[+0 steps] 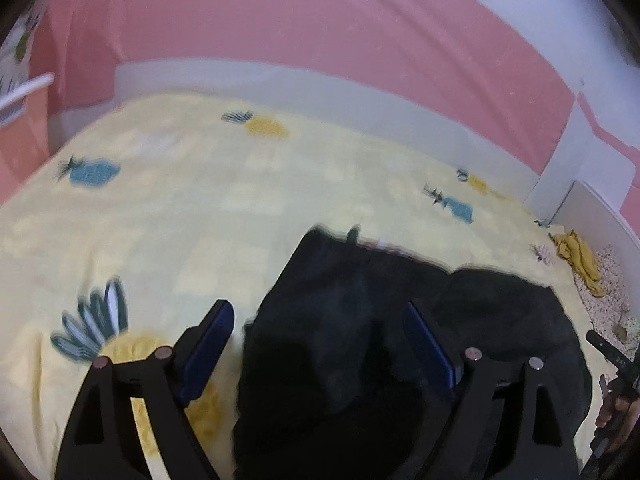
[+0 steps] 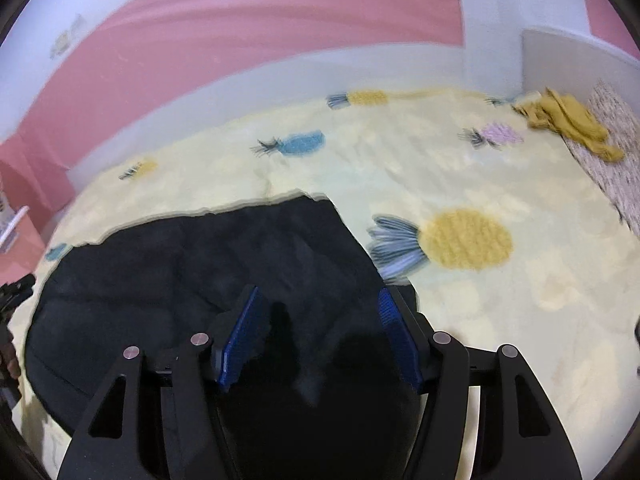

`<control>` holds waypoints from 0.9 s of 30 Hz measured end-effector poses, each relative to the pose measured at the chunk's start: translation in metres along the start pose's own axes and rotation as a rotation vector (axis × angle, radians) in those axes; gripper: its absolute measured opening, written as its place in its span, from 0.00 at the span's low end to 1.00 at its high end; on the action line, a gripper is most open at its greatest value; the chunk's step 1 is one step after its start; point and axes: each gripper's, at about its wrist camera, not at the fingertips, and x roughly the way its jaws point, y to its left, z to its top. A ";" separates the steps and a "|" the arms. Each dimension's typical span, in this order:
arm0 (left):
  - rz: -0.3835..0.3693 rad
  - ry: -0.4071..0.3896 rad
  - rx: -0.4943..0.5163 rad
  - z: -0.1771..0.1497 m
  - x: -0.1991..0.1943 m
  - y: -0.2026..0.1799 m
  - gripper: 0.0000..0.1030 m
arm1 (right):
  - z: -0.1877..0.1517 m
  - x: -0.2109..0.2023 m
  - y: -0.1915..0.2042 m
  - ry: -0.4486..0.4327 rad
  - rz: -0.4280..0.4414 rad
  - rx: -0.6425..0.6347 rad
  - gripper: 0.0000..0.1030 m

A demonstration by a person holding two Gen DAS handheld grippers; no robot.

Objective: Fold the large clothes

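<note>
Lying beneath both fingers' open gaps, black garment (image 2: 208,264), yellow bedsheet (image 2: 500,312)

Garment (image 2: 224,264) on the bedsheet (image 2: 500,300), smaller cloth (image 2: 568,124) far right near the corner.

A yellow bedsheet (image 1: 224,200) printed with pineapples in blue, yellow and pale purple covers the bed. A mustard cloth (image 2: 568,120) lies crumpled at the far corner, partly on a speckled mat (image 2: 616,168) along the sheet's edge. Behind the bed runs a white headboard (image 1: 304,88), with a pink wall (image 1: 280,20) above it. A white panel (image 2: 576,64) stands by the corner.
</note>
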 end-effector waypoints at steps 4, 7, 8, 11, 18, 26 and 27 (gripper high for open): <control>-0.012 0.035 0.106 0.019 0.033 -0.026 0.85 | 0.028 0.030 0.029 0.034 0.048 -0.076 0.60; 0.055 0.139 0.119 0.018 0.077 -0.022 0.85 | 0.030 0.082 0.028 0.167 0.014 -0.087 0.60; 0.062 0.176 0.092 0.014 0.090 -0.014 0.85 | 0.027 0.095 0.023 0.205 -0.011 -0.090 0.60; 0.014 0.210 -0.023 -0.001 0.109 0.010 0.86 | 0.017 0.119 -0.003 0.256 0.036 0.021 0.60; 0.015 0.192 -0.021 -0.012 0.116 0.006 0.87 | 0.007 0.128 -0.002 0.231 0.004 0.005 0.60; 0.080 0.215 -0.002 0.000 0.115 -0.001 0.86 | 0.016 0.118 -0.002 0.231 -0.021 0.011 0.60; 0.094 0.202 0.007 0.003 0.106 -0.005 0.85 | 0.019 0.108 0.000 0.225 -0.043 0.004 0.60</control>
